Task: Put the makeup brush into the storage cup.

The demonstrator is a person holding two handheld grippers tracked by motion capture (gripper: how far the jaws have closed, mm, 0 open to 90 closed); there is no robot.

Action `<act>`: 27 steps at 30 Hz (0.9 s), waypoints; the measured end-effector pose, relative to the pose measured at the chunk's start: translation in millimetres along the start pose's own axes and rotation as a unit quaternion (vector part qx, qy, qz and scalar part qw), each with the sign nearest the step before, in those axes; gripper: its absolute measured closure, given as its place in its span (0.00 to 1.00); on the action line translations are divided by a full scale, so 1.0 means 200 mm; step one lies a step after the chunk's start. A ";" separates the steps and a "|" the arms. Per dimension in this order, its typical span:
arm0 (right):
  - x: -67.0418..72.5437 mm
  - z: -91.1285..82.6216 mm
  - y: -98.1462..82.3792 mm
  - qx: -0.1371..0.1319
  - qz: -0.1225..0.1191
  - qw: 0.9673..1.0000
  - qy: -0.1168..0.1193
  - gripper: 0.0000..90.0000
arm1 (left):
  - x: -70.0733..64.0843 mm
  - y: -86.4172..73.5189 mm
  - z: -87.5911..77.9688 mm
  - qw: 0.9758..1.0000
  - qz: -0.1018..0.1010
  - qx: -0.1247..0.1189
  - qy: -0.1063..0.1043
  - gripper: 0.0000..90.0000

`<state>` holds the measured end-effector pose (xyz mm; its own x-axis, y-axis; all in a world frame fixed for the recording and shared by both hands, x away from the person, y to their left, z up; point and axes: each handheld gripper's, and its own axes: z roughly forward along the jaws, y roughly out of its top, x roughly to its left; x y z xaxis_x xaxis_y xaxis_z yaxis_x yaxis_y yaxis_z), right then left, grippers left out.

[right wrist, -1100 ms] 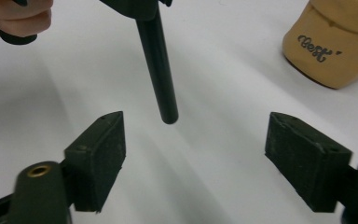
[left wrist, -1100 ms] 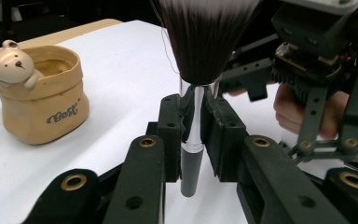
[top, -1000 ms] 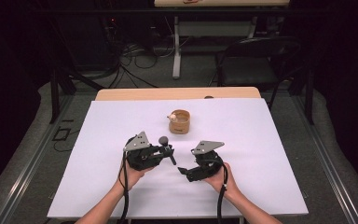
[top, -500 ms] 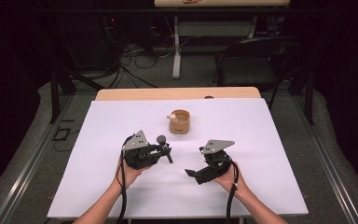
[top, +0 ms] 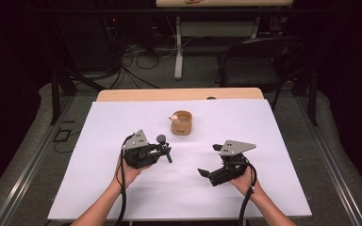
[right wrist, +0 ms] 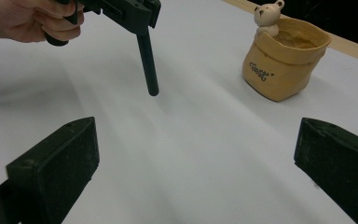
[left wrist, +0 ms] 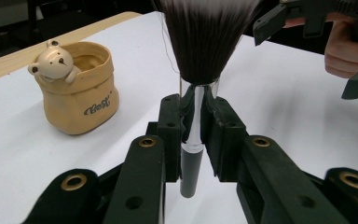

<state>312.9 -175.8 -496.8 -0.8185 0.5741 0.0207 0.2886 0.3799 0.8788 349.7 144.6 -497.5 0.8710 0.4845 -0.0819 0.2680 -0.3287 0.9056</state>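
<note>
My left gripper (top: pixel 164 151) is shut on a makeup brush (top: pixel 162 141), held upright over the white table. In the left gripper view its jaws pinch the brush's clear ferrule (left wrist: pixel 196 109), with dark bristles (left wrist: pixel 205 37) above and the black handle end below. My right gripper (top: pixel 209 160) sits to the right of it, apart from the brush. Its jaws have just been opening and stand wide, with nothing between them (right wrist: pixel 198 144). The right gripper view shows the black brush handle (right wrist: pixel 148 65) hanging from the left gripper (right wrist: pixel 121 9). A tan pot with a bear figure (top: pixel 182 122) stands behind both grippers.
The white sheet (top: pixel 273 136) covers a wooden table whose far edge (top: pixel 136 95) shows bare. A dark chair (top: pixel 259 61) and cables on the floor lie beyond the table. The bear pot (left wrist: pixel 77 93) (right wrist: pixel 282 60) is near the brush.
My right gripper has drawn away to the right from the brush handle and its jaws have spread wider. The left gripper has kept still with the brush.
</note>
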 end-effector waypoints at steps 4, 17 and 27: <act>-0.01 -0.03 -0.03 -0.004 0.002 1.000 0.000 0.00 | 0.01 0.00 -0.01 1.000 0.001 0.001 -0.001 0.85; -0.04 -0.07 -0.07 -0.014 -0.003 1.000 -0.015 0.00 | 0.06 0.03 -0.03 1.000 -0.001 0.000 0.008 0.85; -0.05 -0.03 -0.07 -0.012 -0.010 1.000 -0.004 0.00 | 0.09 0.07 -0.02 1.000 0.001 0.003 0.007 0.86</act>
<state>314.9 -191.2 -506.4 -0.8200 0.5723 0.0001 0.2609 0.3736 0.8902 367.5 151.5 -485.1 0.8655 0.4954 -0.0742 0.2691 -0.3349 0.9030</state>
